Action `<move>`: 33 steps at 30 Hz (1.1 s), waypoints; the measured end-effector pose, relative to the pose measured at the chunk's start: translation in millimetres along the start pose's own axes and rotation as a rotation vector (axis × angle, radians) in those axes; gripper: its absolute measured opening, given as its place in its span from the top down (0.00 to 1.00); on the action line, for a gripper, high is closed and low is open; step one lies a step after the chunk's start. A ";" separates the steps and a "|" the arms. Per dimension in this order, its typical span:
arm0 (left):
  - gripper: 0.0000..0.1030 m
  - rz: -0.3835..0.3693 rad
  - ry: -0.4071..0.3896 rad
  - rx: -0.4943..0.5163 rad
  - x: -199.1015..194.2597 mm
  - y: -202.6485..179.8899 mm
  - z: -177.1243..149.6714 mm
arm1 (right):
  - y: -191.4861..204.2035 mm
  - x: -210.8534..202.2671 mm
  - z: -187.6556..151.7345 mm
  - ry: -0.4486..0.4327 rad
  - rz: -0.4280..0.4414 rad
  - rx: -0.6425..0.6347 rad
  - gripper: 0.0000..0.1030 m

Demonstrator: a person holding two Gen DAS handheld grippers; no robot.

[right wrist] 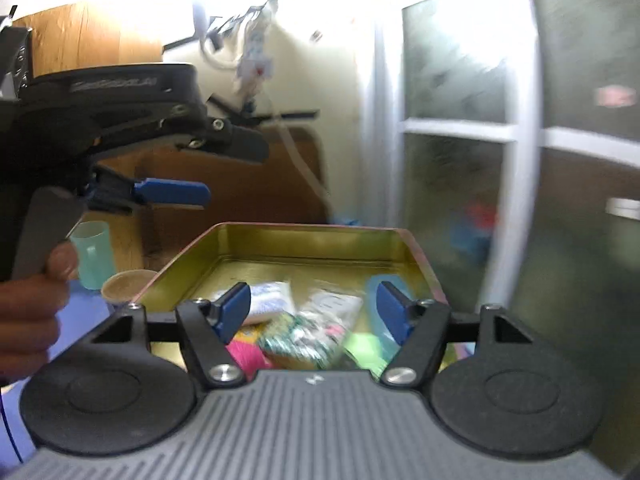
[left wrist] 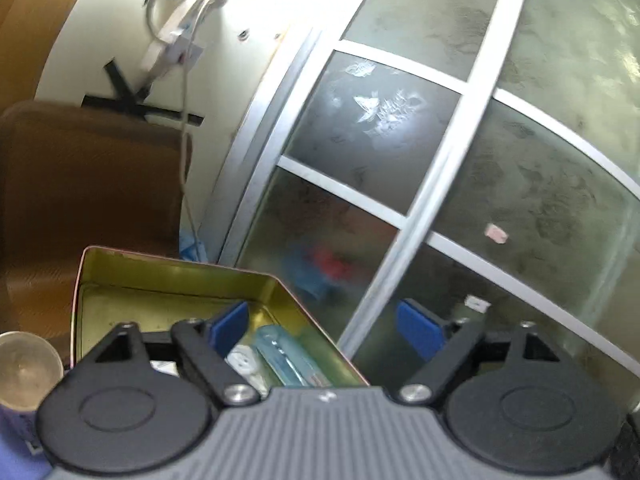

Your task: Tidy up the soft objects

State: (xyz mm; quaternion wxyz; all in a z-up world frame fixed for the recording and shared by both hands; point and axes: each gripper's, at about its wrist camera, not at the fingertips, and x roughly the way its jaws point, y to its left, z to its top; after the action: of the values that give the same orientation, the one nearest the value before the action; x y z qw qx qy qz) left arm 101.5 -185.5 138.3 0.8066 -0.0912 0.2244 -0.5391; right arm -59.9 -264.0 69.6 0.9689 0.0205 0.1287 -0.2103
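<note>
The left gripper (left wrist: 326, 322) is seen with its blue pads (left wrist: 230, 322) set wide apart, and nothing is held between them. In the left wrist view it is placed over the near right corner of the tin (left wrist: 96, 276), with one pad above the tin's inside and the other past its right wall, in front of the frosted glass door (left wrist: 520, 160). A white packet (left wrist: 244, 360) and a pale blue packet (left wrist: 280, 354) are seen lying in the tin below the left pad.

The right gripper (right wrist: 314, 310) is likewise seen with pads parted and nothing gripped. It is held over the near part of the same tin (right wrist: 304, 240), above the soft things heaped at the tin's near end: a white packet (right wrist: 268, 296), a green patterned packet (right wrist: 304, 340), a pink piece (right wrist: 244, 354), a bright green piece (right wrist: 366, 350) and a pale blue one (right wrist: 376, 280) at the right. These are blurred, so what they are cannot be told. The far half of the tin is bare metal.

In the right wrist view the left gripper is seen at the far left, raised above table height, with a hand (right wrist: 28, 308) on its handle. A teal cup (right wrist: 94, 254) and a brown bowl (right wrist: 126, 286) are seen left of the tin. A brown board (left wrist: 88, 184) is seen behind the tin, against a cream wall.
</note>
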 end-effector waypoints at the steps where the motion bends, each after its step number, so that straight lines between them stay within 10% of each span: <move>1: 0.17 -0.020 0.012 0.027 -7.9 -7.0 1.3 | 5.0 -16.5 -7.5 0.000 -0.045 0.018 0.30; 7: 0.02 0.090 -0.132 0.191 -49.7 -34.0 4.2 | 36.3 -66.0 -10.0 0.006 -0.108 -0.008 0.30; 16: 0.01 0.078 -0.197 0.164 -69.0 -23.1 16.6 | 46.4 -101.6 -23.0 -0.045 -0.201 -0.038 0.30; 33: 0.01 0.182 -0.039 0.248 -10.3 -14.8 -0.2 | 18.8 -81.5 -34.1 -0.074 -0.142 0.016 0.31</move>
State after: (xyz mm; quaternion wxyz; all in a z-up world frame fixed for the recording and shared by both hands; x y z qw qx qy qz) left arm 85.8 -182.1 146.6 0.8614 0.0193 0.1478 -0.4856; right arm -131.9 -210.9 57.4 0.9554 0.0115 0.0921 -0.2803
